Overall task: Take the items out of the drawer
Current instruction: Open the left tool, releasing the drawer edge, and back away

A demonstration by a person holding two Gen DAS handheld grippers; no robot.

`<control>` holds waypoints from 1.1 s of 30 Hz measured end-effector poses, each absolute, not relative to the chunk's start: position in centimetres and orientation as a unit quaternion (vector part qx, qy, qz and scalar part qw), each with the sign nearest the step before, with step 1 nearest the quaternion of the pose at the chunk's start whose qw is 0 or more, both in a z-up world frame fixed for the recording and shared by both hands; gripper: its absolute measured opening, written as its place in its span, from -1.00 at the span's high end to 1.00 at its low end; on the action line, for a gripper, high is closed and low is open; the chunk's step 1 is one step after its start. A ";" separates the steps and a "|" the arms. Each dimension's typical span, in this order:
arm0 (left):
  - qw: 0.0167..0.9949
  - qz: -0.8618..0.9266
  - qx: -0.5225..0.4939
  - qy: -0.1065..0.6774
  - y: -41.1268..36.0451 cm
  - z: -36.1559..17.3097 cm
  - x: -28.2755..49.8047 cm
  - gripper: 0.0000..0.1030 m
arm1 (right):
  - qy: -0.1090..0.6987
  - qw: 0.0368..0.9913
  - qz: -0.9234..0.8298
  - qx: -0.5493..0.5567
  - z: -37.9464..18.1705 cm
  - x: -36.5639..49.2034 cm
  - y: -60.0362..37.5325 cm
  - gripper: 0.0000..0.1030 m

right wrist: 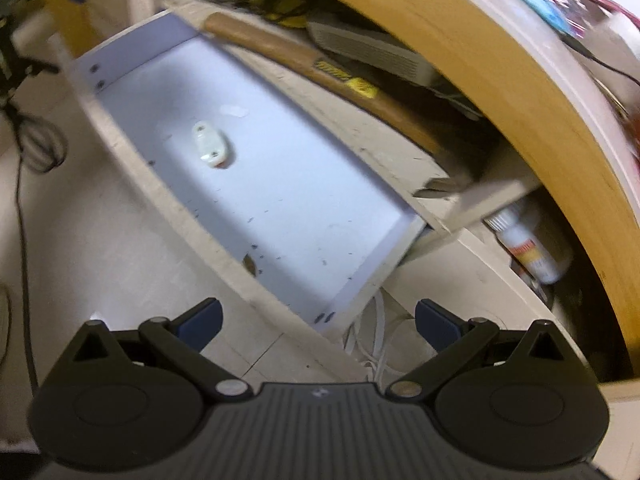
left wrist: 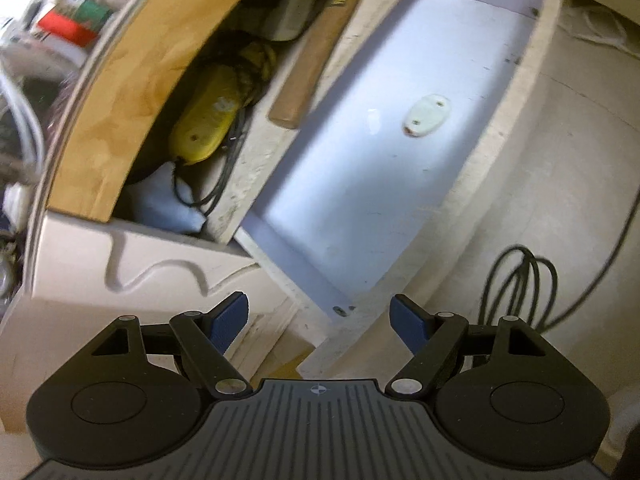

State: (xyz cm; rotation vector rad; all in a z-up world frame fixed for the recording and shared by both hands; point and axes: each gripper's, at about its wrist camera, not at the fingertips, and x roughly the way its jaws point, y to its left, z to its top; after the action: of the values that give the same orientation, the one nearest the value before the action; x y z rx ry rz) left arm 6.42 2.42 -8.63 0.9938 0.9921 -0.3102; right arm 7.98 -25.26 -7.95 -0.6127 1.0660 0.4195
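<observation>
Because the drawer (left wrist: 400, 184) is standing pulled out, its one item, a small white oval piece (left wrist: 426, 115), is lying reachable mid-floor (seemingly screwed down), while both the left gripper (left wrist: 320, 316) and right gripper (right wrist: 318, 320) are hovering wide open, empty, above the drawer's near end.

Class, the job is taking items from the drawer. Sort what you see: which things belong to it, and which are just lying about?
Job:
drawer
white oval piece lying in it
left tool, open
right tool, open

Lying about:
hammer
yellow device
white bottle
coiled black cable
</observation>
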 end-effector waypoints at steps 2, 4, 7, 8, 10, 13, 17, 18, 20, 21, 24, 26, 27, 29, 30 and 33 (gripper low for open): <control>0.765 -0.122 0.439 0.455 2.5 -8.3 6.8 -0.51 | 0.499 0.803 0.177 -0.274 -7.9 8.3 -25.6 -0.99; 0.777 -0.102 0.419 0.458 2.5 -8.0 7.2 -0.51 | 0.502 0.811 0.158 -0.254 -7.6 8.4 -25.9 -0.99; 0.794 -0.070 0.381 0.469 2.6 -7.6 7.8 -0.51 | 0.507 0.823 0.129 -0.223 -7.2 8.6 -26.5 -0.99; 0.800 -0.062 0.361 0.476 2.7 -7.5 8.0 -0.51 | 0.509 0.826 0.121 -0.212 -7.1 8.7 -26.7 -0.99; 0.811 -0.049 0.309 0.495 3.0 -7.2 8.5 -0.51 | 0.513 0.831 0.107 -0.190 -6.9 8.6 -27.0 -0.99; 0.819 -0.035 0.244 0.519 3.6 -7.0 8.9 -0.51 | 0.518 0.835 0.091 -0.159 -6.8 8.6 -27.2 -0.99; 0.824 -0.010 0.188 0.534 4.0 -7.0 9.0 -0.51 | 0.527 0.842 0.064 -0.096 -6.6 8.6 -27.6 -0.99; 0.825 -0.003 0.169 0.539 4.3 -6.9 9.1 -0.51 | 0.530 0.842 0.057 -0.078 -6.6 8.6 -27.7 -0.99; 0.825 0.011 0.130 0.550 4.9 -6.9 9.3 -0.51 | 0.535 0.842 0.045 -0.050 -6.7 8.6 -27.8 -0.99; 0.824 0.019 0.111 0.555 5.2 -6.9 9.4 -0.51 | 0.537 0.842 0.037 -0.038 -6.8 8.6 -27.8 -0.99; 0.820 0.027 0.067 0.568 5.8 -7.0 9.5 -0.51 | 0.543 0.840 0.024 -0.008 -7.1 8.3 -27.6 -0.99; 0.818 0.031 0.050 0.572 5.9 -7.0 9.5 -0.51 | 0.546 0.838 0.018 0.015 -7.2 8.1 -27.4 -0.99; 0.818 0.033 0.046 0.572 5.9 -7.1 9.5 -0.51 | 0.548 0.836 0.013 0.029 -7.3 8.0 -27.4 -0.99; 0.816 0.034 0.046 0.575 5.9 -7.3 9.6 -0.51 | 0.553 0.832 0.014 0.048 -7.3 7.8 -27.2 -0.99; 0.815 0.035 0.045 0.577 5.9 -7.3 9.6 -0.50 | 0.553 0.831 0.013 0.048 -7.3 7.8 -26.9 -0.99; 0.811 0.037 0.035 0.582 6.1 -7.4 9.7 -0.50 | 0.555 0.831 0.015 0.042 -7.4 7.6 -26.4 -0.99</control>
State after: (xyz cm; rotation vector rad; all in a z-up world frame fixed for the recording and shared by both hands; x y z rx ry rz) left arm 9.68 6.11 -7.45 0.0747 1.2438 0.0786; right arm 7.64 -26.42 -7.38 0.0900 1.1767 0.0308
